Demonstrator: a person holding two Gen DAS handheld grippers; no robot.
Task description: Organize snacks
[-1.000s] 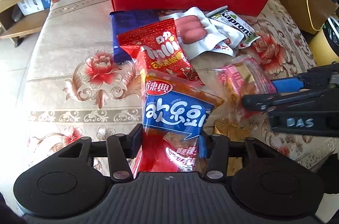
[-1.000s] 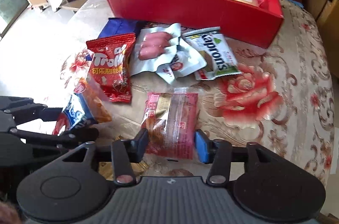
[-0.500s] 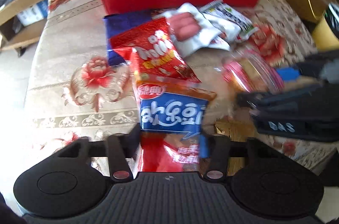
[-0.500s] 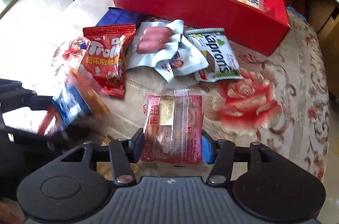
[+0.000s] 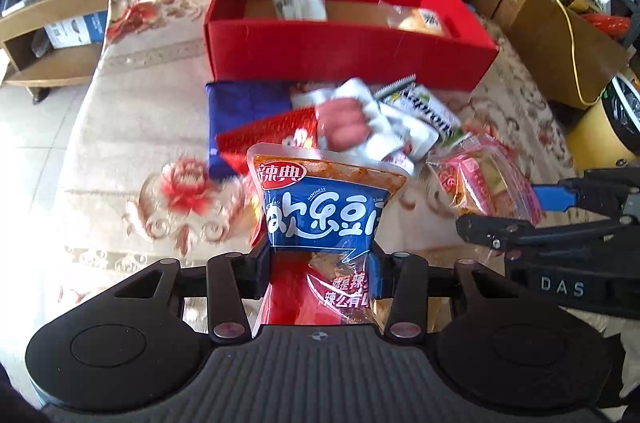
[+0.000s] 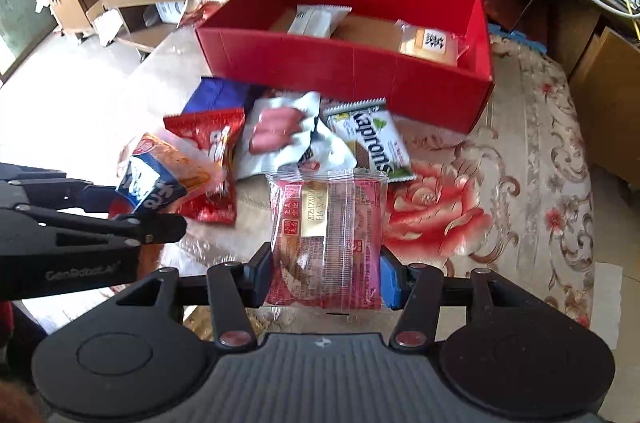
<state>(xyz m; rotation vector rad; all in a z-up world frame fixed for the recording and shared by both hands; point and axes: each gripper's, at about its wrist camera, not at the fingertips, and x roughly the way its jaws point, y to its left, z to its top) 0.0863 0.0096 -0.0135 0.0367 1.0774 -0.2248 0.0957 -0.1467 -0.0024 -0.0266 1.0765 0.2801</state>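
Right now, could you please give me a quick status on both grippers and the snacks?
Left gripper jaws closing on blue packet. Right gripper shut on pink packet. Red box ahead, nothing blocking.

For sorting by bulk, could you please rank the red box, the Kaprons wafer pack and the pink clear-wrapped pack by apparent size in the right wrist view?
1. red box
2. pink clear-wrapped pack, though nearness to the camera inflates it
3. Kaprons wafer pack

Blue-and-red snack pouch (image 5: 320, 219): glossy plastic film, crinkled. Pink wafer pack (image 6: 326, 239): clear, shiny wrapper. Red box (image 6: 344, 63): matt cardboard, brown raw card inside. Counter (image 6: 520, 183) cover: woven floral cloth, slight sheen. Fingers (image 6: 259, 275): matt black plastic, one blue pad. Far shelves (image 5: 60, 63): smooth wood.
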